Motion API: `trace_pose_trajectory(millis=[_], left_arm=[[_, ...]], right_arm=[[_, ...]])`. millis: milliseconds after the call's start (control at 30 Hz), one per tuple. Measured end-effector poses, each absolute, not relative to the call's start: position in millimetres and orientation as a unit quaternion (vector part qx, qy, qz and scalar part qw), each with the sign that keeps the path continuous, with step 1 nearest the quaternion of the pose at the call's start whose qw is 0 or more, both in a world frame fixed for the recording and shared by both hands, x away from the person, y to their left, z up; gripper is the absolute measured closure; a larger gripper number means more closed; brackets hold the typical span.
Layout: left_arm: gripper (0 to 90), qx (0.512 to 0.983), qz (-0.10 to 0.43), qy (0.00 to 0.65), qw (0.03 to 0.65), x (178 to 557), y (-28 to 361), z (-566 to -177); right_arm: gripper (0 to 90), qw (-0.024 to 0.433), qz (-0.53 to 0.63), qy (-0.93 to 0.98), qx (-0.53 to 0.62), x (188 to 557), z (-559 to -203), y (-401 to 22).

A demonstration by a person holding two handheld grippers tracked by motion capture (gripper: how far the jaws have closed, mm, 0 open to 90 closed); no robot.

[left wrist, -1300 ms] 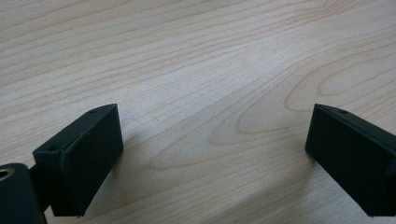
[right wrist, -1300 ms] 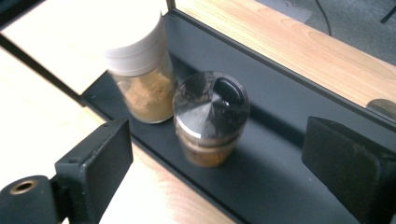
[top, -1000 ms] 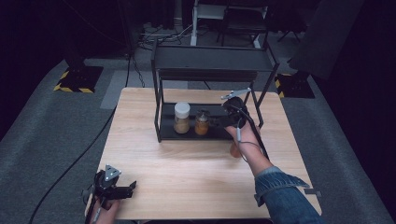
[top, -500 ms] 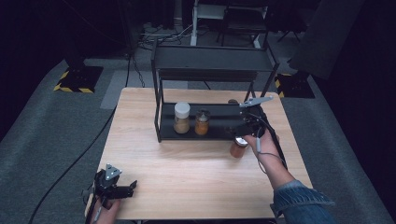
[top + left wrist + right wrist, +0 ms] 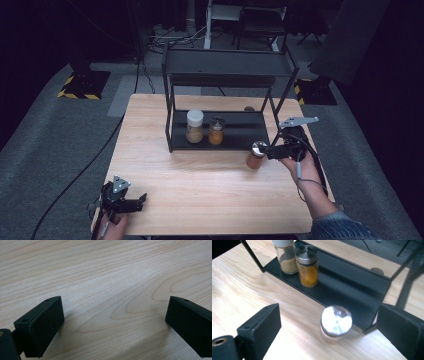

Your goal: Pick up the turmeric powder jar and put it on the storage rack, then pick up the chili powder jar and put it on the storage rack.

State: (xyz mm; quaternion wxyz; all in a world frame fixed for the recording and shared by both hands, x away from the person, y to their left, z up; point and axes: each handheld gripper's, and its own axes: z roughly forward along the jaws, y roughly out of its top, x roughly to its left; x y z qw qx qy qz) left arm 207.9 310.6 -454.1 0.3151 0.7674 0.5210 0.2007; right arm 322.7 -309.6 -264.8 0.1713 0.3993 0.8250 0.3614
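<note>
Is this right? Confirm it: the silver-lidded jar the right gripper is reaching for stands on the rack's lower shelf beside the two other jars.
Not quite. The silver-lidded jar stands on the wooden table, just in front of the rack's lower shelf, not on it. The right gripper view shows this, with the right gripper open around it. The two other jars are the ones on the shelf.

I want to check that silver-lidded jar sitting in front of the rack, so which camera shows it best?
The right gripper view: the silver-lidded jar stands close up between the open right claw, lid and orange contents clear. The high view shows it small, beside the rack.
</note>
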Motion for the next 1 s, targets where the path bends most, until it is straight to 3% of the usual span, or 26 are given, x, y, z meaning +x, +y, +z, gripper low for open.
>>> trace_pose_trajectory(millis=[367, 1000], left_arm=[[1.8, 0.767, 0.201, 0.522, 0.315, 208, 310, -454], [1.8, 0.767, 0.201, 0.522, 0.315, 208, 310, -454]], right_arm=[[5.6, 0.167, 0.357, 0.816, 0.424, 302, -292, -340], [5.5, 0.144, 0.338, 0.82, 0.438, 299, -344, -352]])
